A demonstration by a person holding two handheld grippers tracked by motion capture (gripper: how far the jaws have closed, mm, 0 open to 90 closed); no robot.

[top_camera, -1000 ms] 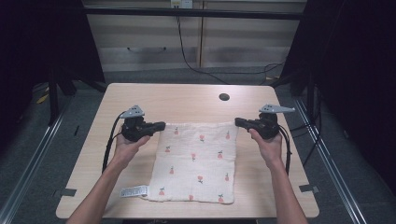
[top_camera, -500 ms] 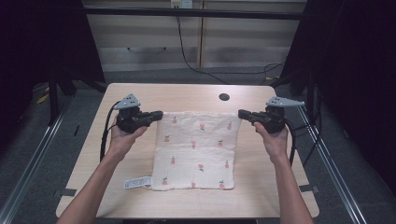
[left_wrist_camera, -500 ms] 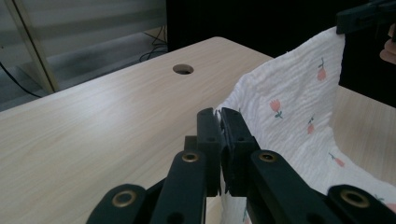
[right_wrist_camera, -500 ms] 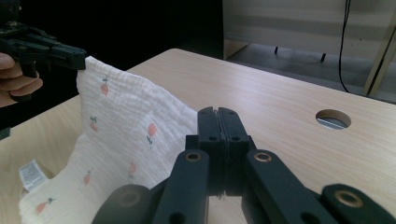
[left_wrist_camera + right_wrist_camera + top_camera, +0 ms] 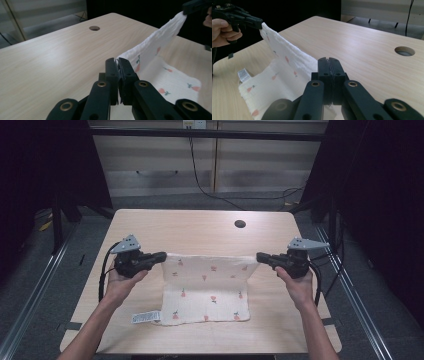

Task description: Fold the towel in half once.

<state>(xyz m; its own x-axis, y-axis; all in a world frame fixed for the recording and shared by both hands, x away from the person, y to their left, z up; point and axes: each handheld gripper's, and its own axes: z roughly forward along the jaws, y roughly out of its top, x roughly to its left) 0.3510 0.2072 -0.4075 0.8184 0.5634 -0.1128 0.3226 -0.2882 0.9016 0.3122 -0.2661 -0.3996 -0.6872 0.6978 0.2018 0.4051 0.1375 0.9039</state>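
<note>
A white cloth (image 5: 207, 285) printed with small red fruit is stretched between my two grippers above the wooden table (image 5: 200, 227). My left gripper (image 5: 163, 256) is shut on the cloth's far left corner. My right gripper (image 5: 259, 256) is shut on the far right corner. The far edge is lifted taut; the near part (image 5: 200, 312) still lies on the table, a white label (image 5: 145, 317) at its near left corner. In the left gripper view the jaws (image 5: 117, 62) pinch the cloth (image 5: 152, 42). From the right gripper (image 5: 328, 61) the cloth (image 5: 287, 60) runs away to the other gripper (image 5: 259, 23).
A round cable hole (image 5: 240, 224) sits in the table toward its far right. Cabinets (image 5: 165, 165) and hanging cables stand behind the table. Dark floor and metal rails flank both sides. Bare wood lies beyond the cloth's far edge.
Both grippers have risen and moved farther back with the cloth's far corners. The far edge has lifted off the table and pulled taut, and the cloth has slid away from the near edge.
</note>
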